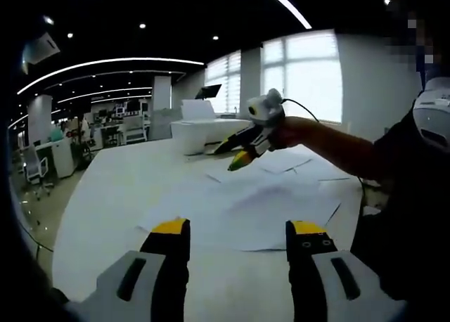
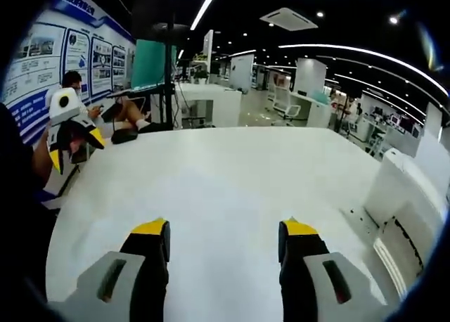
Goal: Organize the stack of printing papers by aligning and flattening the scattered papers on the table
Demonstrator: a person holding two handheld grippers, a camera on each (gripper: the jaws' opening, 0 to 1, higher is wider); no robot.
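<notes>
Scattered papers (image 1: 260,195) are seen mid-frame on the white table (image 1: 105,216), unaligned. The left gripper (image 1: 239,232) is held wide above them, seemingly ready for gathering. The right gripper (image 2: 223,232) is likewise held wide, over bare table

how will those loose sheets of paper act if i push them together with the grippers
The papers lie thin and overlapping on the smooth white table, so they'd probably slide easily and ride over each other. Being floppy, they may buckle rather than move as a block. Both grippers, left and right, stand open above the table.
</notes>
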